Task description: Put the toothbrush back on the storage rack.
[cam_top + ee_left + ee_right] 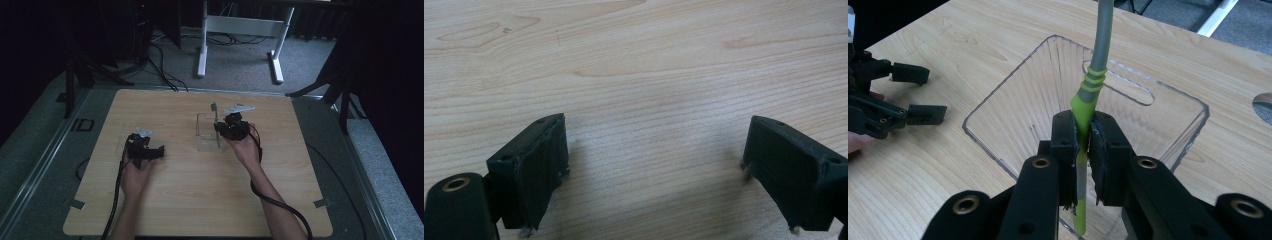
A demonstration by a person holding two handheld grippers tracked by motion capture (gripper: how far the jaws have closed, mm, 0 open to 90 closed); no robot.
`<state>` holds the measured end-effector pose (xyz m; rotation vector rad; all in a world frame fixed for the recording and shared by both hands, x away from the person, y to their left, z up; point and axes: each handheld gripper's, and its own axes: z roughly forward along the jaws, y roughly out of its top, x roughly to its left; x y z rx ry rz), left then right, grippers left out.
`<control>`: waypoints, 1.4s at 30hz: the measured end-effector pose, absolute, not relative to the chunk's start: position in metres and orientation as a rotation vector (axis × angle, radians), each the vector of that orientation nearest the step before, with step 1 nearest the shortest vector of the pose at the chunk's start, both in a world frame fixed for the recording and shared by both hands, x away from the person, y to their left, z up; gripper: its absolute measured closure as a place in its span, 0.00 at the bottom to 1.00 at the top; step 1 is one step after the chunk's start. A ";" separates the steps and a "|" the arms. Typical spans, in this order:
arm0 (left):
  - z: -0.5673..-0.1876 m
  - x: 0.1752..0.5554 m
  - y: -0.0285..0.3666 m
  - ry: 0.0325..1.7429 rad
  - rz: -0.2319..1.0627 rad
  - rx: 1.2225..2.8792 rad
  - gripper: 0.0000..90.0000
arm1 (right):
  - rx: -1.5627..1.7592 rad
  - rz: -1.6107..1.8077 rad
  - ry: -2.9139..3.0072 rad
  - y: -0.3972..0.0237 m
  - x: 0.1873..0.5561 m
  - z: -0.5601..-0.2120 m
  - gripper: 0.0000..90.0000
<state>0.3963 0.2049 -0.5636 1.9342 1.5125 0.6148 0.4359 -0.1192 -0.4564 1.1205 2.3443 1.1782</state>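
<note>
Toothbrush-like tool [1091,85], green/grey handle: held upright, pinched between the closed jaws of the right gripper [1083,145], lower end down inside the clear plastic container [998,107]. Whether the tip touches the bottom can't be told. Container stands approx. mid-table [165,200], just ahead of the right hand [246,147]. Left gripper [654,165]: jaws spread wide, nothing held, low over bare wood, well apart from the container. Status, as judged: pickup done, item carried to the container and partly lowered in; release and withdrawal of the gripper left to do.
</note>
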 end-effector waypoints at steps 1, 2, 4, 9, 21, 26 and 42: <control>-0.564 0.396 0.205 1.512 0.615 1.934 0.13 | 1.116 1.176 2.346 -0.119 0.436 -0.457 0.90; -0.564 0.396 0.205 1.513 0.615 1.934 0.13 | 1.119 1.171 2.352 -0.118 0.436 -0.457 0.90; -0.564 0.396 0.205 1.513 0.615 1.934 0.13 | 1.120 1.168 2.353 -0.118 0.436 -0.458 0.89; -0.564 0.396 0.205 1.515 0.615 1.930 0.13 | 1.119 1.187 2.356 -0.119 0.435 -0.459 0.80; -0.564 0.396 0.205 1.515 0.614 1.932 0.13 | 1.114 1.263 2.307 -0.130 0.429 -0.446 0.60; -0.564 0.396 0.205 1.515 0.614 1.932 0.13 | 1.098 1.283 2.297 -0.138 0.422 -0.439 0.58; -0.564 0.396 0.205 1.515 0.614 1.930 0.13 | 1.210 1.346 2.211 -0.183 0.398 -0.452 0.55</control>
